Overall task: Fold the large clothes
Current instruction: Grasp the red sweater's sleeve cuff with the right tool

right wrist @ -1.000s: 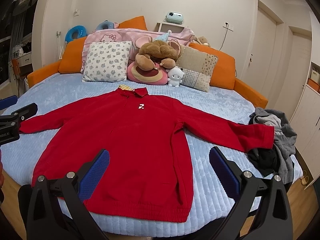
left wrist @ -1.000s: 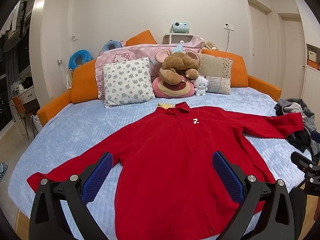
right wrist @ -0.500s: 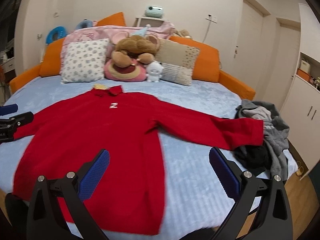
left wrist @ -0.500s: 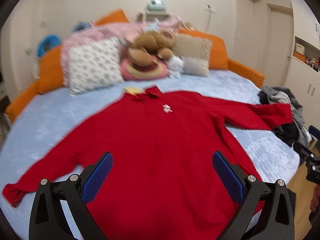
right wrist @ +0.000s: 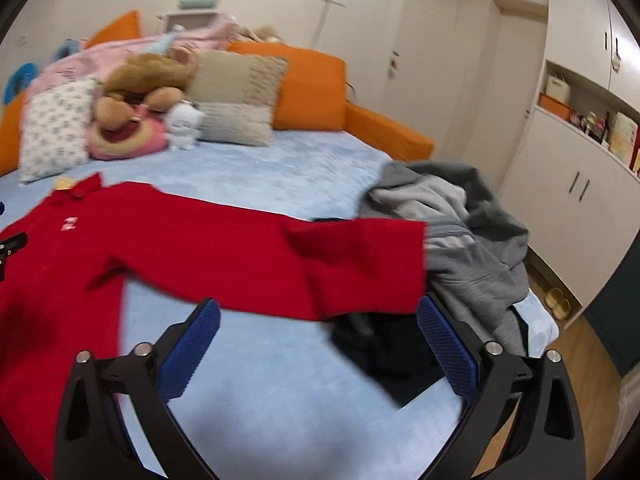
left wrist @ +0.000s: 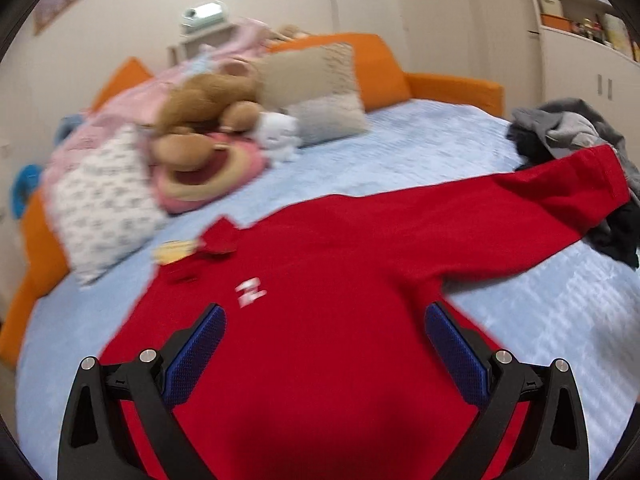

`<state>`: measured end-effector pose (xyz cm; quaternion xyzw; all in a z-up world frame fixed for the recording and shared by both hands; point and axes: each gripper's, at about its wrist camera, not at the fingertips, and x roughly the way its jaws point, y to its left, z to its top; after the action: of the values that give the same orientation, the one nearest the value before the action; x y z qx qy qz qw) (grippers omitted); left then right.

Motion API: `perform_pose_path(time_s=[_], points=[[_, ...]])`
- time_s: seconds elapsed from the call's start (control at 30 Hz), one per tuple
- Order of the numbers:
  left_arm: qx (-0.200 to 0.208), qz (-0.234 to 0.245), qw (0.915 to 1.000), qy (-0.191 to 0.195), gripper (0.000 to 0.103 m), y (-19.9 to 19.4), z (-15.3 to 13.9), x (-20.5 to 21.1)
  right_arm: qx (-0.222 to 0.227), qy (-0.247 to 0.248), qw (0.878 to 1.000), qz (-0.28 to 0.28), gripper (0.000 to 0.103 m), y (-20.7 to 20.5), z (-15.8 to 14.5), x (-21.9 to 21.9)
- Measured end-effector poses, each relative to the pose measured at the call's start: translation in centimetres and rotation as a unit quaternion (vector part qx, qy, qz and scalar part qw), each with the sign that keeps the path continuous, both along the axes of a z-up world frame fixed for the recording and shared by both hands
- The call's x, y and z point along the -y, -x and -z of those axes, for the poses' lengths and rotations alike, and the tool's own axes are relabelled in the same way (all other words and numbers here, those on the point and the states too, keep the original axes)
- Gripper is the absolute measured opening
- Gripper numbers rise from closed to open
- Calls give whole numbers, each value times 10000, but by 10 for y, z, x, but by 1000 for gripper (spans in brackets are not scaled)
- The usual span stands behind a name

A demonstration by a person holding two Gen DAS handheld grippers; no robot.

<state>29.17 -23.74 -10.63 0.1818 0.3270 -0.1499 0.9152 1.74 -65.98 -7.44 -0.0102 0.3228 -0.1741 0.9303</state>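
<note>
Shirt (left wrist: 340, 300) spread flat on the bed (right wrist: 304, 160), collar toward the headboard end, sleeve (right wrist: 300, 260) running out to the right. The sleeve's cuff lies against the heap of clothes (right wrist: 460, 232) at the bed's right edge. Behind the collar, a pillow (left wrist: 104, 200) to the left, a plush bear (left wrist: 208, 108) in the middle, a cushion (left wrist: 320, 88) to the right. Left gripper (left wrist: 324, 356) over the shirt's chest, right gripper (right wrist: 320, 348) before the sleeve, probably above it.

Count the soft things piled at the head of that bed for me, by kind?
Square pillows: 2, floral pillow and beige patchwork pillow.
Plush toys: 3, brown bear, pink round plush, small white plush.
Total: 5.
</note>
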Motion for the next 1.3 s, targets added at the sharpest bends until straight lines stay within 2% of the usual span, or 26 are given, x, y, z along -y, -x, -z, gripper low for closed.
perform_pose_path(time_s=[0.13,0.23,0.3,0.4,0.47,0.53,0.57,0.6,0.63,0.7,0.73,0.8,0.83,0.93,1.0,1.13,1.23,1.27,1.3], points=[[-85,8,9998,-160,101,-61,17,43,-112,-298,9995,47,81,-17,13,51],[-233,-149,9996,-59,101,-101,23,58,-261,-615,9977,92,72,-30,26,79],[-399,-249,9988,167,101,-130,28,62,-329,-824,9960,117,69,-41,35,97],[-832,-453,9939,556,101,-178,39,64,-484,-882,9948,149,69,-58,46,113],[-1014,-498,9914,662,100,-197,44,64,-540,-1087,9926,47,69,-66,51,120],[-1156,-545,9896,655,93,-214,49,64,-622,-1169,9912,42,69,-76,55,125],[-1217,-553,9891,618,81,-222,52,64,-661,-1139,9913,38,69,-81,55,125],[-1298,-544,9883,581,75,-229,55,65,-683,-1104,9915,30,67,-85,55,124],[-1438,-545,9865,563,69,-237,59,65,-695,-1052,9920,21,59,-88,54,122],[-1617,-626,9832,572,65,-247,66,63,-739,-1071,9915,-69,43,-93,52,120],[-1729,-728,9806,567,60,-255,71,60,-727,-1222,9896,-201,27,-92,51,120],[-1896,-927,9760,534,47,-265,81,55,-673,-1469,9860,-409,23,-91,50,117],[-1944,-945,9747,568,45,-266,84,52,-660,-1458,9859,-483,20,-91,48,114],[-1910,-899,9756,605,38,-270,89,49,-402,-1491,9848,-795,17,-84,34,97],[-1911,-835,9764,564,23,-272,92,50,-62,-1488,9836,-1019,17,-78,12,85],[-2142,-783,9723,521,18,-284,102,54,605,-1403,9764,-1526,15,-70,-45,53],[-2347,-847,9653,773,18,-295,107,49,1027,-1293,9554,-2450,14,-52,-97,6],[-2427,-889,9616,922,18,-298,108,45,1128,-1277,9457,-2768,13,-45,-111,-10],[-2509,-926,9575,1079,18,-301,109,41,1249,-1231,9291,-3257,11,-35,-127,-35]])
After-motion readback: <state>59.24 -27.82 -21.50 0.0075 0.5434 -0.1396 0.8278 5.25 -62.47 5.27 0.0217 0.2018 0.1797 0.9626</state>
